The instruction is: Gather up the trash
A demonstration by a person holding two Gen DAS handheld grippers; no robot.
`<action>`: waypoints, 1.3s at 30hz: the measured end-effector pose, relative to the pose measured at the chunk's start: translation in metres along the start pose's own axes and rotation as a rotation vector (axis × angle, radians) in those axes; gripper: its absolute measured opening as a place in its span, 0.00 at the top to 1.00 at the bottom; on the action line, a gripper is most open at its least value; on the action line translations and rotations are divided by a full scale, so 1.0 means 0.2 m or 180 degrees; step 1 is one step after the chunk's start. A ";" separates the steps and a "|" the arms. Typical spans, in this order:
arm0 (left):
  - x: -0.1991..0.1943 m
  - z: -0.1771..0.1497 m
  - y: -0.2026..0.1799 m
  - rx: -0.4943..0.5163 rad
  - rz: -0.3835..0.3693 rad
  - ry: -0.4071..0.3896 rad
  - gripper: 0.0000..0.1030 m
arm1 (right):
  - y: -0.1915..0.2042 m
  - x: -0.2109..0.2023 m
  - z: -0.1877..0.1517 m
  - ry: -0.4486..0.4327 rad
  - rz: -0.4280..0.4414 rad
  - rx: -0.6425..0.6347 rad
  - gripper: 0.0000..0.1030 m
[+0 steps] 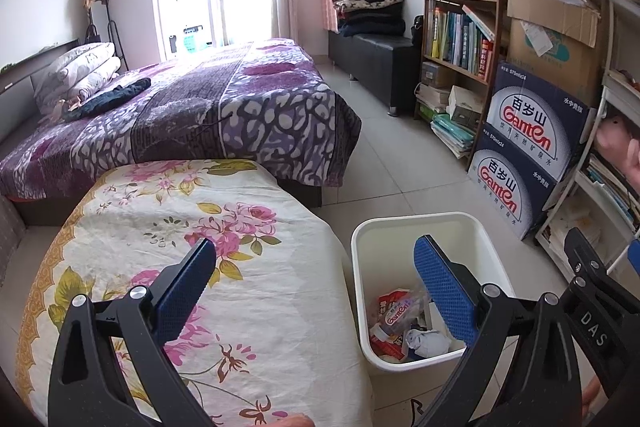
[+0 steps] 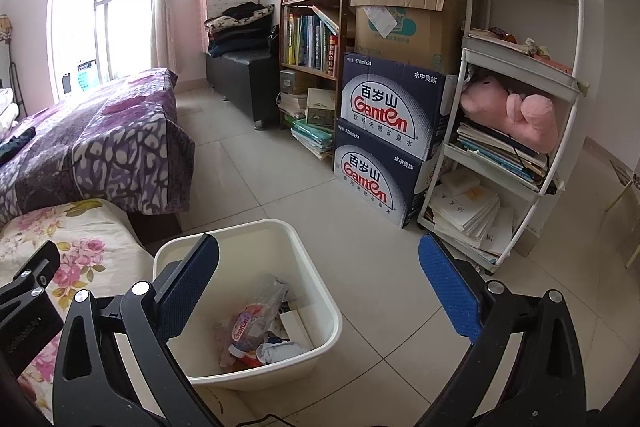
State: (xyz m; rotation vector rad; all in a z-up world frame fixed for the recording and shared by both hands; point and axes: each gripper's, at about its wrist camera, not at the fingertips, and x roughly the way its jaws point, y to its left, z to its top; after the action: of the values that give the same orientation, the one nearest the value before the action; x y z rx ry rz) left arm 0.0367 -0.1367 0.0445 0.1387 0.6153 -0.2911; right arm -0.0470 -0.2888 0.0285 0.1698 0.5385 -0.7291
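A white plastic bin (image 1: pixel 400 223) (image 2: pixel 320 291) stands on the tiled floor beside a floral-covered surface (image 1: pixel 192 227). It holds trash: a crushed Ganten bottle (image 1: pixel 396 315) (image 2: pixel 248 323), crumpled paper (image 1: pixel 424 341) (image 2: pixel 280 349) and wrappers. My left gripper (image 1: pixel 316 267) is open and empty, above the edge of the floral surface and the bin. My right gripper (image 2: pixel 320 267) is open and empty, above the bin and the floor. The right gripper's body shows at the right edge of the left wrist view (image 1: pixel 592 291).
A bed with a purple cover (image 1: pixel 192 107) lies behind the floral surface. Two Ganten water boxes (image 2: pixel 384 131), a wooden bookshelf (image 2: pixel 312 19) and a white rack (image 2: pixel 520 107) with a pink plush toy line the right wall. A dark bench (image 1: pixel 372 59) stands at the far wall.
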 end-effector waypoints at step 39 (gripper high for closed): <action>0.02 -0.01 0.03 0.0012 0.0031 0.0016 0.06 | 0.04 0.01 -0.03 0.0095 0.0084 0.0008 0.07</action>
State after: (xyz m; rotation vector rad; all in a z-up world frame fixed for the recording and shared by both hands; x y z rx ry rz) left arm 0.0402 -0.1319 0.0400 0.1461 0.6190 -0.2827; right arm -0.0425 -0.2823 0.0216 0.1902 0.5629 -0.7026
